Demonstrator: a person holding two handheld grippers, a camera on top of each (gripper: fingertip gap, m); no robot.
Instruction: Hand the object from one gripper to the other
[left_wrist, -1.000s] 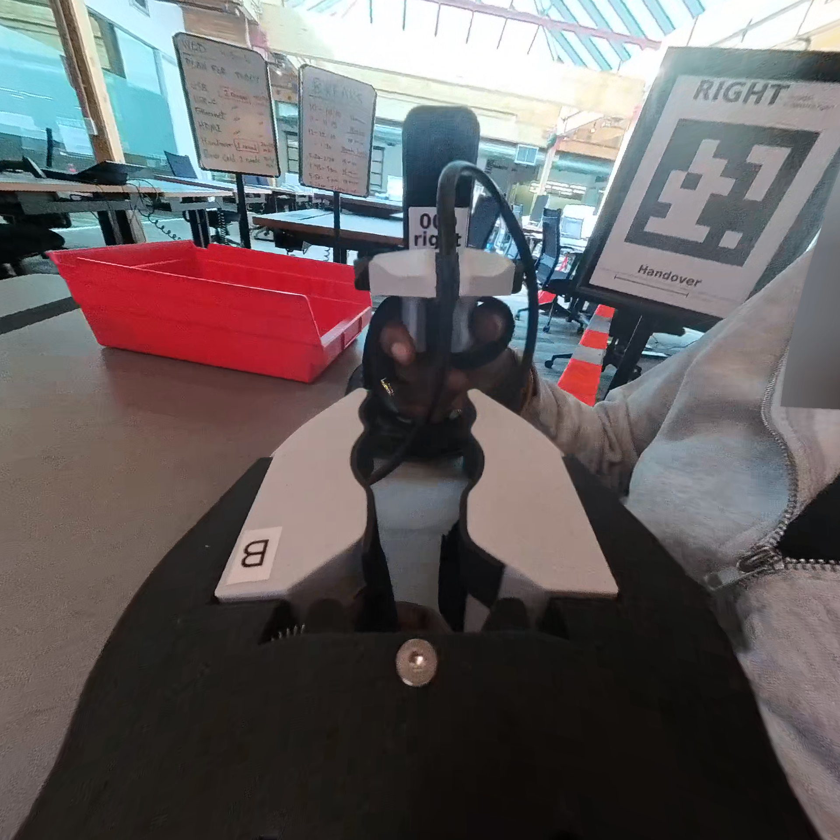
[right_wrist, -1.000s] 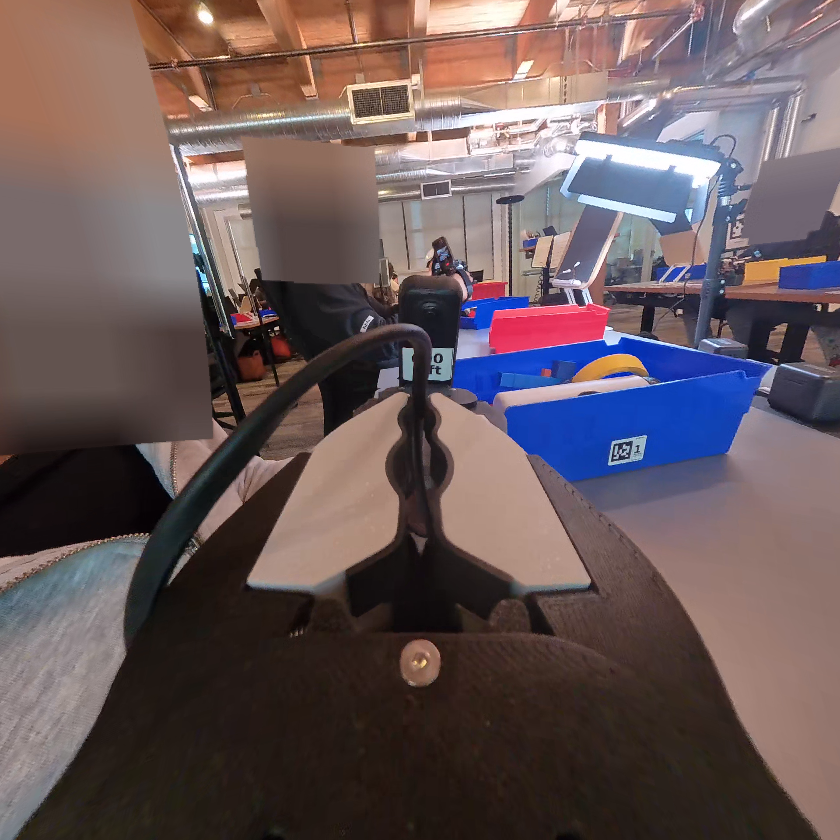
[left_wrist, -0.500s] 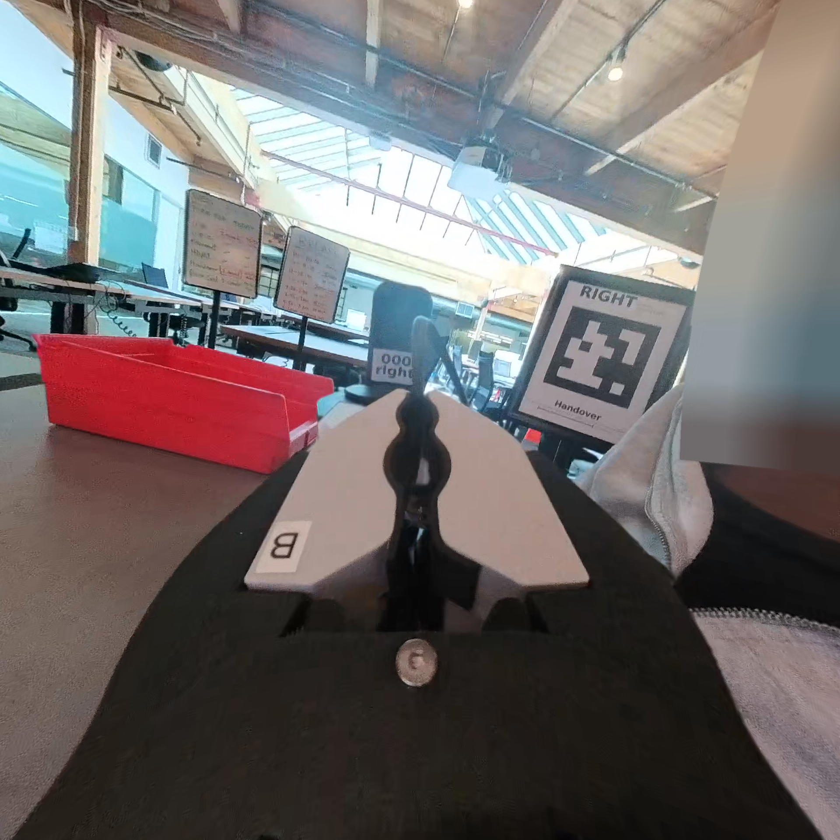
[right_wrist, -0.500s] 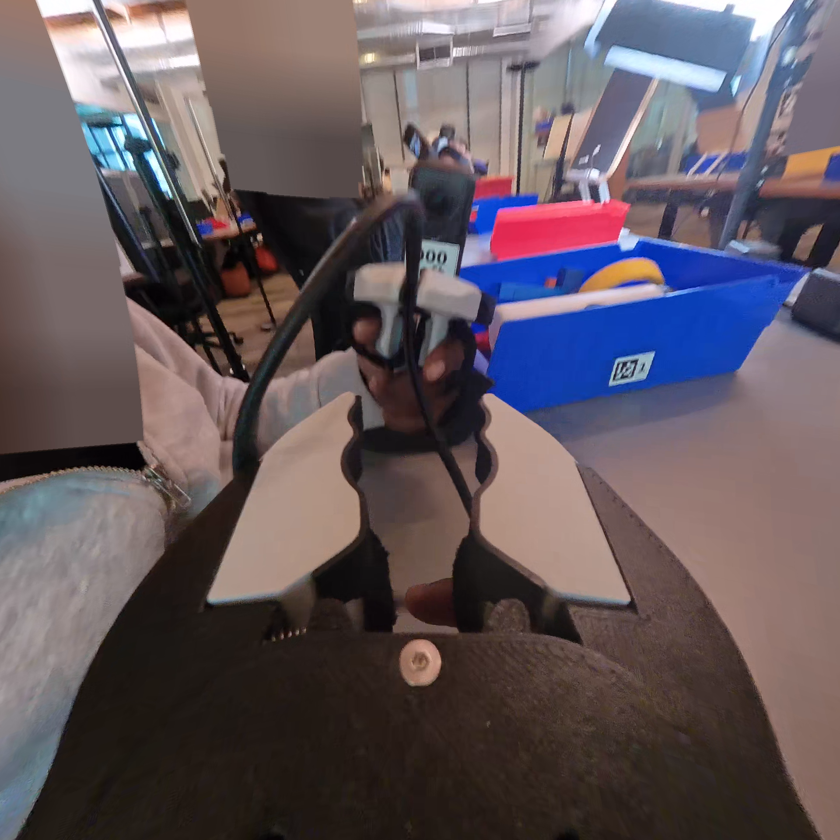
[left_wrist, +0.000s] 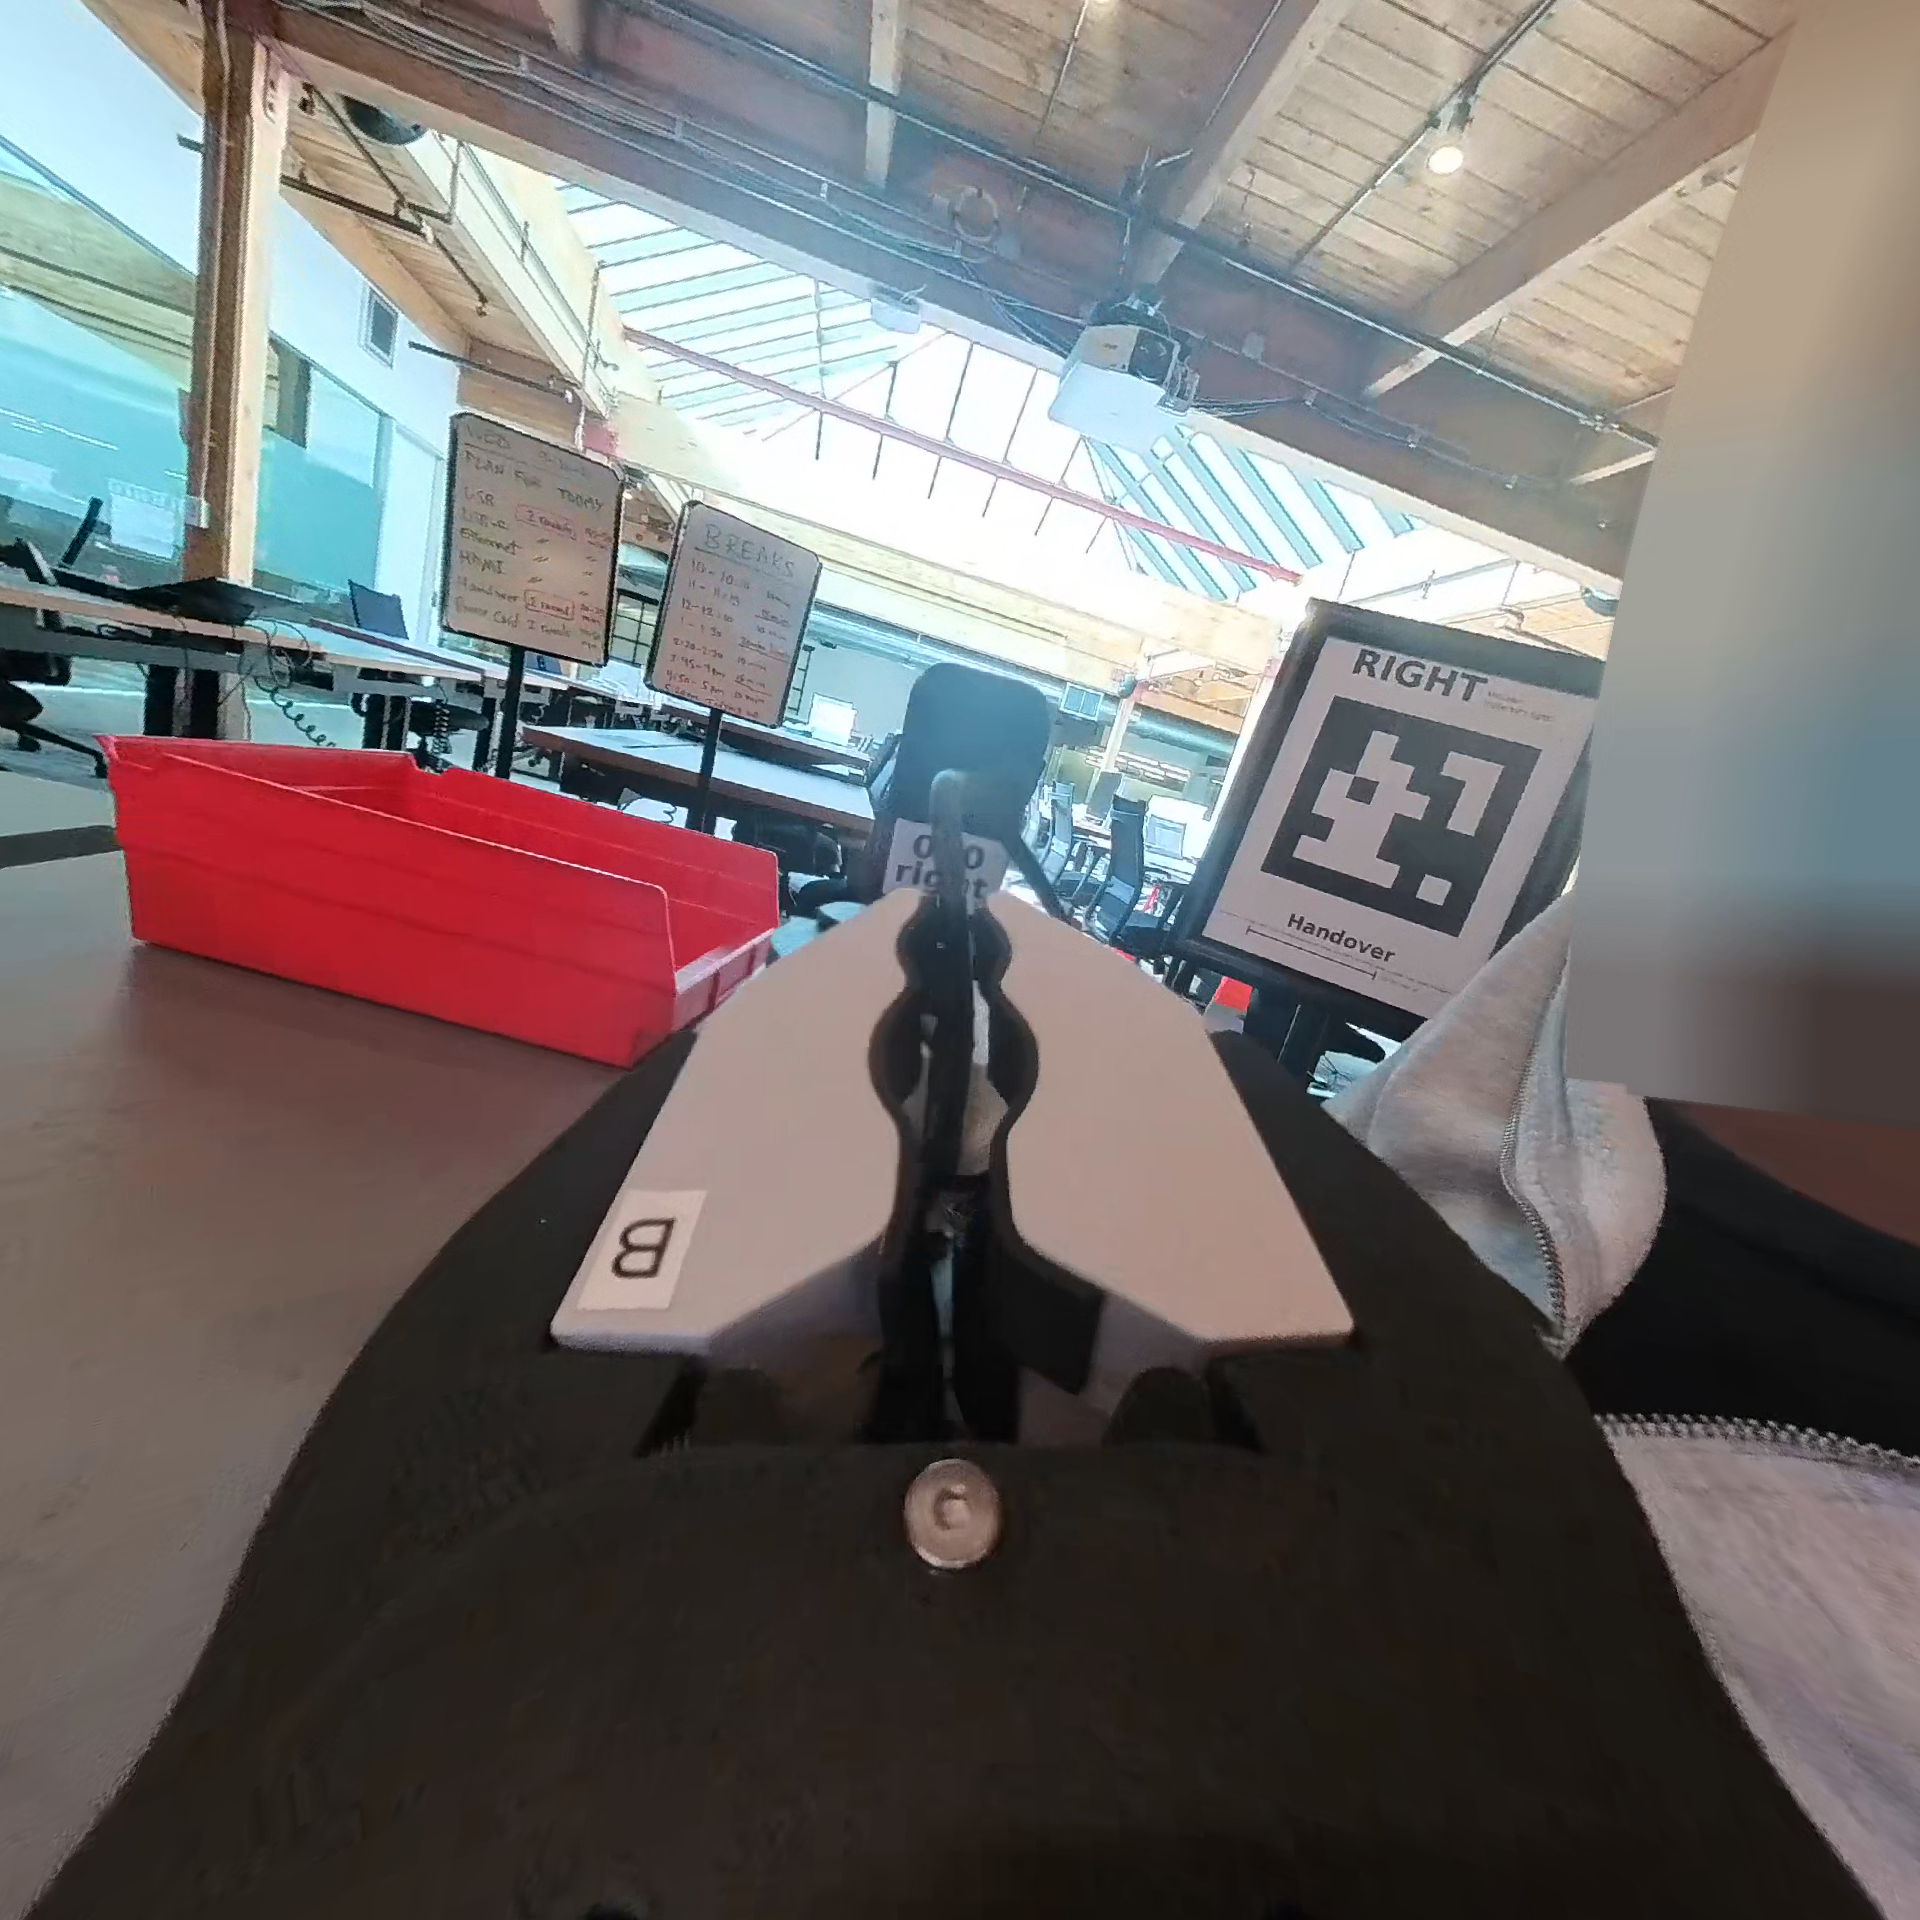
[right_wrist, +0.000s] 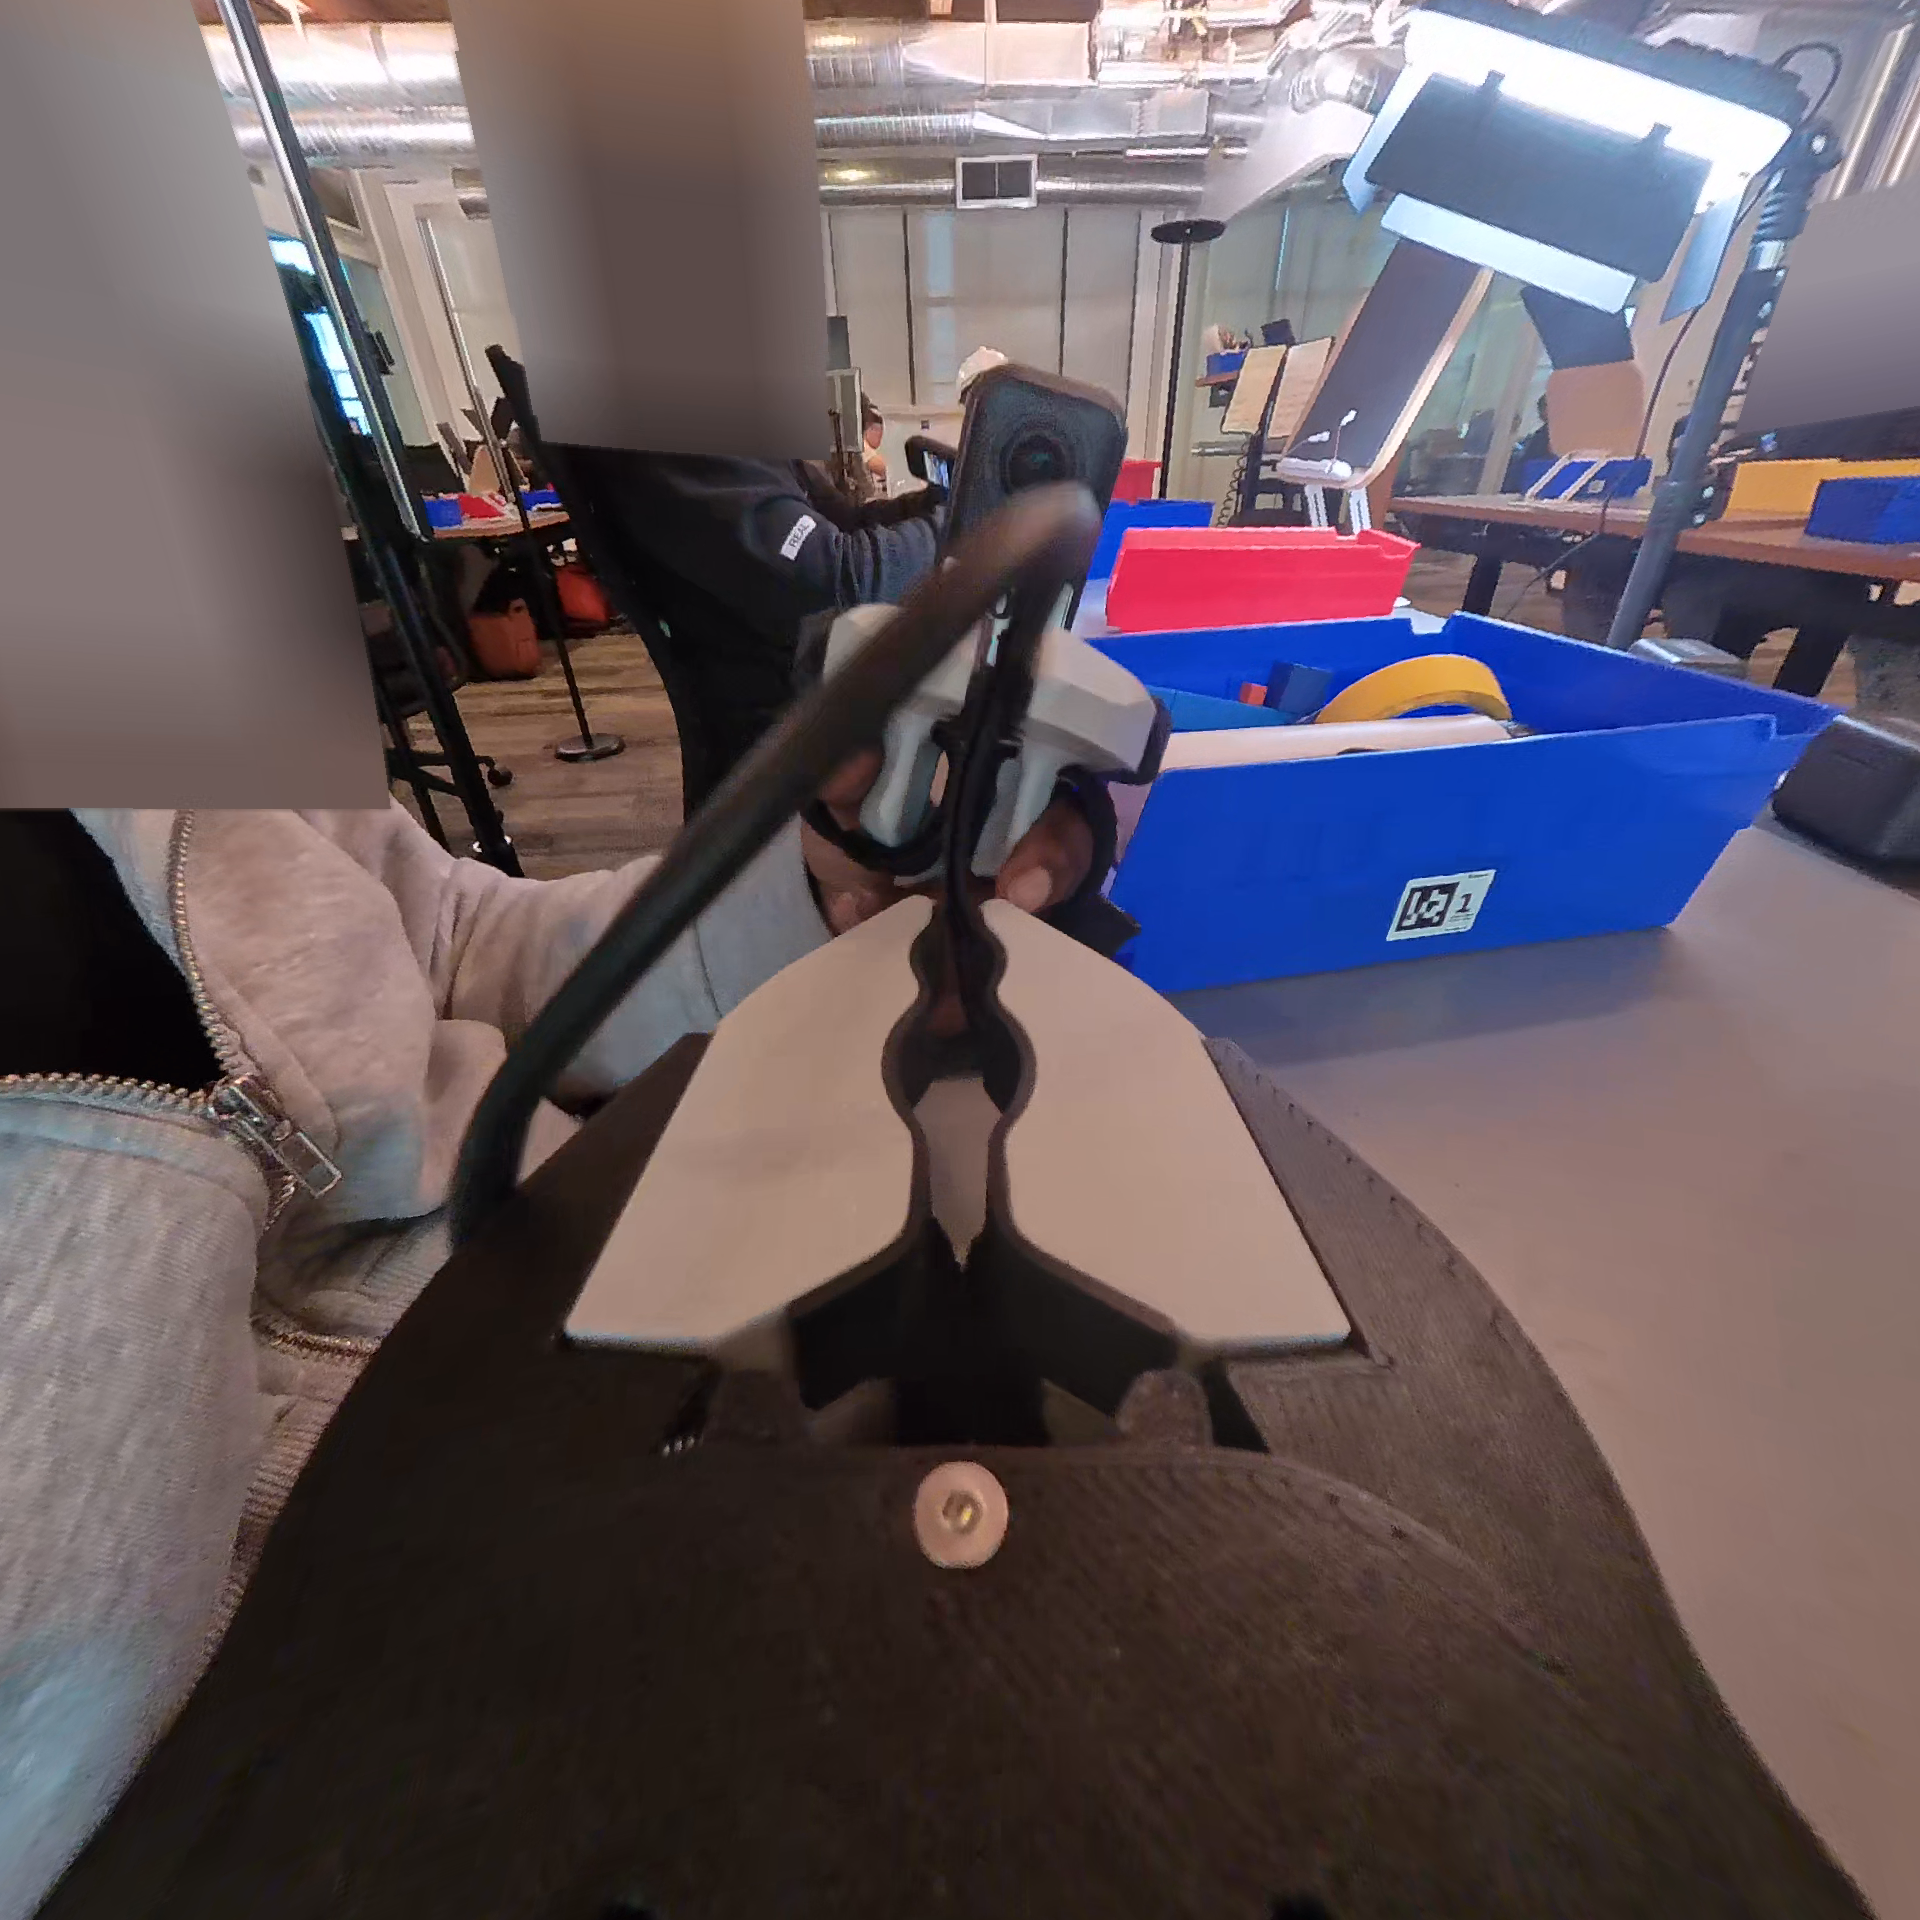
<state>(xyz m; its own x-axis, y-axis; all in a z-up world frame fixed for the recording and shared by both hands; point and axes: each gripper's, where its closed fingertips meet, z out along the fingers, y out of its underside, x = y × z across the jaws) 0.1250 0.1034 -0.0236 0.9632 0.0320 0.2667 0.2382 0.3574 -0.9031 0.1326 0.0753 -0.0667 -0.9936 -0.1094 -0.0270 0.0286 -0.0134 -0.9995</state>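
Both my grippers pinch one black cable (right_wrist: 727, 831): left gripper (left_wrist: 951, 935) closed on it, right gripper (right_wrist: 961, 925) likewise. Blue bin (right_wrist: 1455, 831) sits just beyond on the worktop (right_wrist: 1558, 1143); red bin (left_wrist: 416, 883) lies left.

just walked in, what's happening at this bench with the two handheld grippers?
A person in a grey zip hoodie holds a gripper in each hand, passing a thin black cable between them. In the left wrist view, the left gripper is shut on the cable. In the right wrist view, the right gripper also looks shut on it, so both seem to hold it mid-handover. A blue bin of items sits on the table on one side, a red bin on the other.
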